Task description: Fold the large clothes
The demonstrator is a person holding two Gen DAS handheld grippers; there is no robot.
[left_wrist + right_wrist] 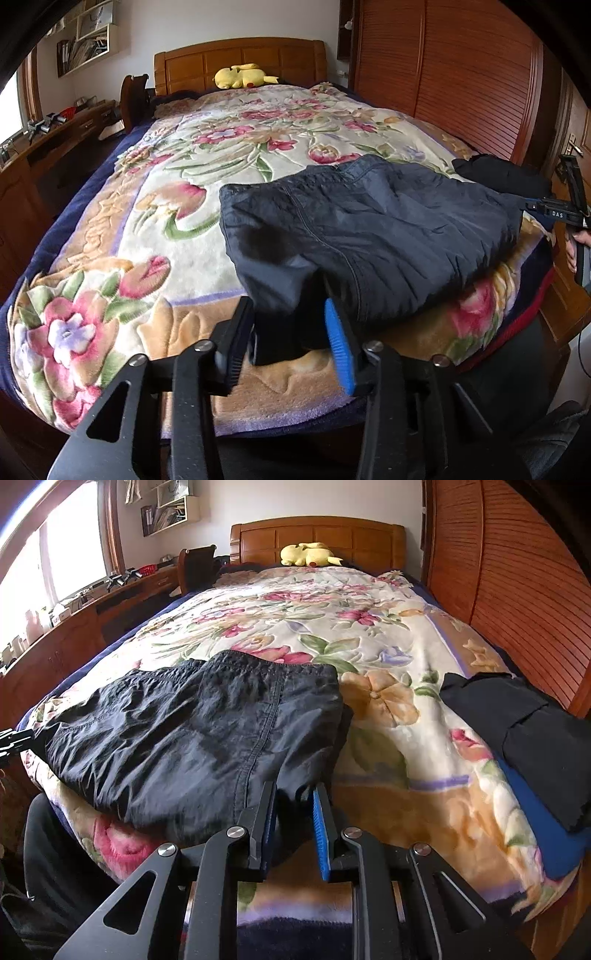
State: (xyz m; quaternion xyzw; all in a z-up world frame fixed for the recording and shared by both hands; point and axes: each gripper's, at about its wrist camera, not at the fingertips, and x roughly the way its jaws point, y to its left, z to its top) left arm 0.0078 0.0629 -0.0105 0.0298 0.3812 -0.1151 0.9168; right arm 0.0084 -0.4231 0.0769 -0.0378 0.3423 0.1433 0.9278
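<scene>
A dark navy garment with an elastic waistband lies folded at the near end of the bed, on a floral blanket. In the left wrist view my left gripper is at the garment's near left corner. Its jaws stand apart and a loose fold of the cloth sits between them. In the right wrist view my right gripper is at the near right corner. Its jaws are narrow and the cloth fills the gap at the tips. The left wrist view shows the right gripper touching the garment's right edge.
A stack of black folded clothes lies at the bed's right edge, beside a slatted wooden wardrobe. A yellow plush toy rests by the headboard. A wooden desk runs along the left.
</scene>
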